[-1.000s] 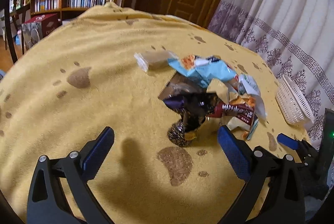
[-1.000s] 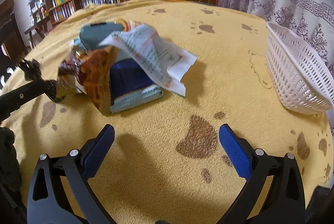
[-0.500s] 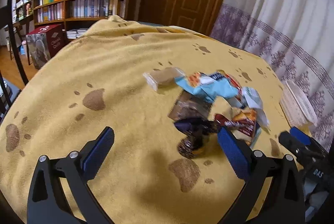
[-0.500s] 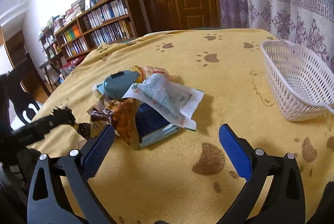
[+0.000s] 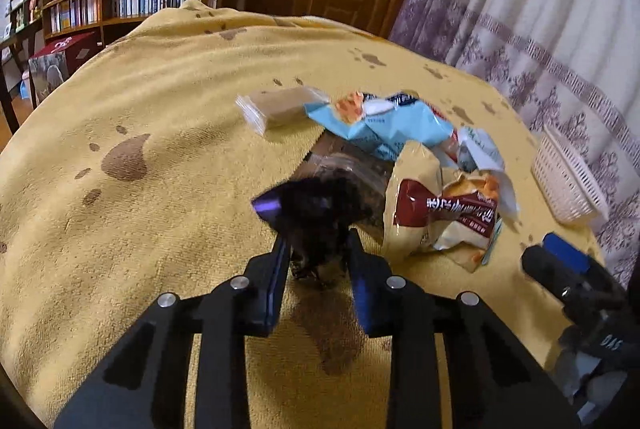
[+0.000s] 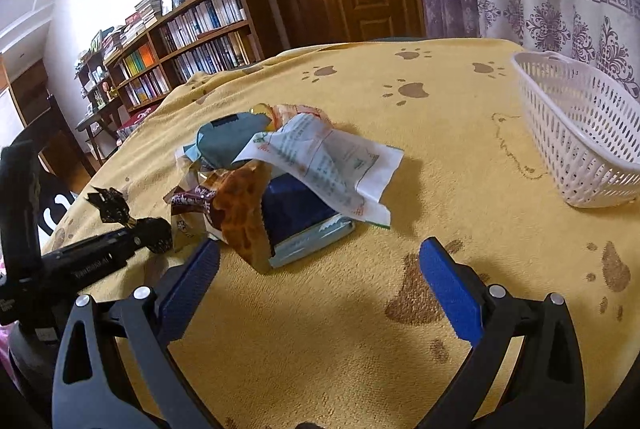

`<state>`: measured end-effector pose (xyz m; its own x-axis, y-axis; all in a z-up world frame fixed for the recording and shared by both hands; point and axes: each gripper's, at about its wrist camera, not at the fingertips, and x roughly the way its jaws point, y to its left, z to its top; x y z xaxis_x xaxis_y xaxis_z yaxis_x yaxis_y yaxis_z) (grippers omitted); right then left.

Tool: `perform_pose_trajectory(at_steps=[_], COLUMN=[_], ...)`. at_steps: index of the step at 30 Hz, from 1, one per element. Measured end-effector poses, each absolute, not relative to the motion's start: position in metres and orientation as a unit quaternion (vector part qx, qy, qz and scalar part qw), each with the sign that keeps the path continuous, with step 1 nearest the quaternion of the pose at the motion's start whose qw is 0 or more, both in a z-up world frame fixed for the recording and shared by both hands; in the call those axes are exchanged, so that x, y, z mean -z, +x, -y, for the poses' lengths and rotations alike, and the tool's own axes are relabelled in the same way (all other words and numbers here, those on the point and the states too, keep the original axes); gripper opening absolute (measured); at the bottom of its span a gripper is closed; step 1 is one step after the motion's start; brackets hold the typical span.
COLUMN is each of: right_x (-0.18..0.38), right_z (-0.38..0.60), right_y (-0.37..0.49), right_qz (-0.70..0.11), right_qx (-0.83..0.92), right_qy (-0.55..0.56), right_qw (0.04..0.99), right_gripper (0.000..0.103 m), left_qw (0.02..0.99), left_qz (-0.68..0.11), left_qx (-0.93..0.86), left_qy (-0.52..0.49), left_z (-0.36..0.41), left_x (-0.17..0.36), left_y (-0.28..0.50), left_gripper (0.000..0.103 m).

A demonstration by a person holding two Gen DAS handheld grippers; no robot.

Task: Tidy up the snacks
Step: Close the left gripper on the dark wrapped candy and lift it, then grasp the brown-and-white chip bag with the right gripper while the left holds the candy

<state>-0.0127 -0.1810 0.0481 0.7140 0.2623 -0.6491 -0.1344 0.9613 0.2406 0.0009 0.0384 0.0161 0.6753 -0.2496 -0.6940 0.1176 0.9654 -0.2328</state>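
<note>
While left gripper (image 5: 318, 249) fingers pinch dark snack packet (image 5: 316, 213), twisted end upward, right gripper (image 6: 320, 269) wide.

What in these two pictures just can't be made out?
- Dark wrapped snack in the left gripper: blurred in the left wrist view, its label unreadable.
- Blue packet, right wrist view: mostly buried under the white printed wrapper.
- White basket: its far end is cut off by the picture's edge; its floor is hidden behind its near wall.
- Book titles on the shelves: too small.
</note>
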Motion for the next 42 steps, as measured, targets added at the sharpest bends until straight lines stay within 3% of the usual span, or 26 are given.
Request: perform_pose_trajectory(at_steps=[23, 26, 30, 42], right_x=[-0.050, -0.044, -0.043, -0.061], right_z=[0.092, 0.087, 0.080, 0.099], right_y=[0.036, 0.043, 0.040, 0.003], right_qz=[-0.378, -0.387, -0.382, -0.357], right_qx=[-0.126, -0.129, -0.129, -0.136], right_qy=[0.009, 0.008, -0.005, 0.005], right_qw=[0.917, 0.913, 0.915, 0.924], right_gripper=[0.101, 0.087, 0.077, 0.073], left_qw=[0.939, 0.937, 0.936, 0.930], left_qz=[-0.318, -0.323, -0.325, -0.345], left_qx=[0.057, 0.052, 0.053, 0.047], left_qy=[-0.115, -0.123, -0.121, -0.117], left_z=[-0.082, -0.086, -0.086, -0.082], left_x=[-0.036, -0.034, -0.033, -0.027], left_y=[-0.032, -0.031, -0.031, -0.023], left_gripper=[0.024, 0.024, 0.024, 0.025])
